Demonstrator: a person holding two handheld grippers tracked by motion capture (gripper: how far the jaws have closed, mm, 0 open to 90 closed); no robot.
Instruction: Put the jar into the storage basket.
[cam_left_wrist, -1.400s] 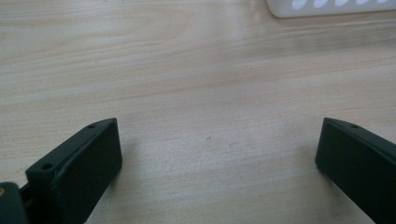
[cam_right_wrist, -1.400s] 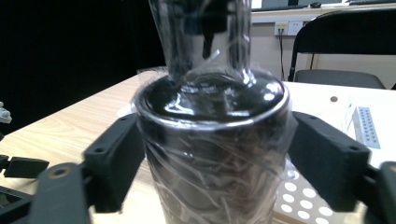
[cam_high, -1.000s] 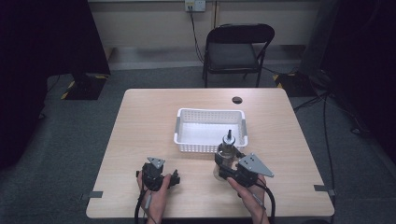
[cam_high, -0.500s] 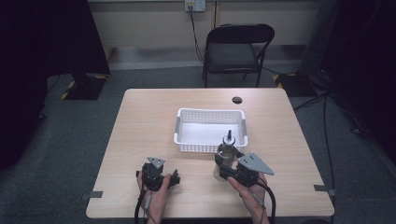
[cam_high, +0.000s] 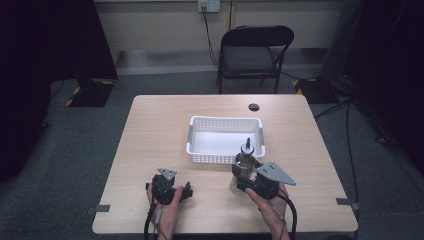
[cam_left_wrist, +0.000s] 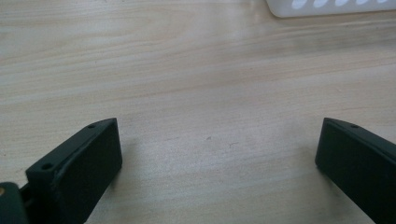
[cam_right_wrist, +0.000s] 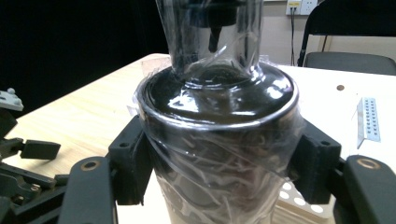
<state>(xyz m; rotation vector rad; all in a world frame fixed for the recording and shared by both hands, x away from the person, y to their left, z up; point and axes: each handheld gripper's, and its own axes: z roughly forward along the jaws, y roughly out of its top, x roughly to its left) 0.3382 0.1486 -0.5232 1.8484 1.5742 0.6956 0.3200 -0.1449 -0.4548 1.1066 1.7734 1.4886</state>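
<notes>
A glass bottle (cam_high: 244, 161) with a dark spout top, wrapped in clear film, stands upright at the front of the white basket (cam_high: 225, 120). My right gripper (cam_high: 243, 178) is shut on the bottle; in the right gripper view both jaws press against the bottle's (cam_right_wrist: 219, 135) wide body. My left gripper (cam_high: 187, 191) rests low over the table at the front left. It is open, and in the left gripper view bare wood lies between its jaws (cam_left_wrist: 217, 158). The left gripper (cam_right_wrist: 28, 149) also shows at the left edge of the right gripper view.
The basket's corner (cam_left_wrist: 327, 7) lies just beyond my left gripper. A small black disc (cam_high: 254, 107) sits on the table behind the basket. A black folding chair (cam_high: 252, 52) stands past the table's far edge. Dark curtains hang at both sides.
</notes>
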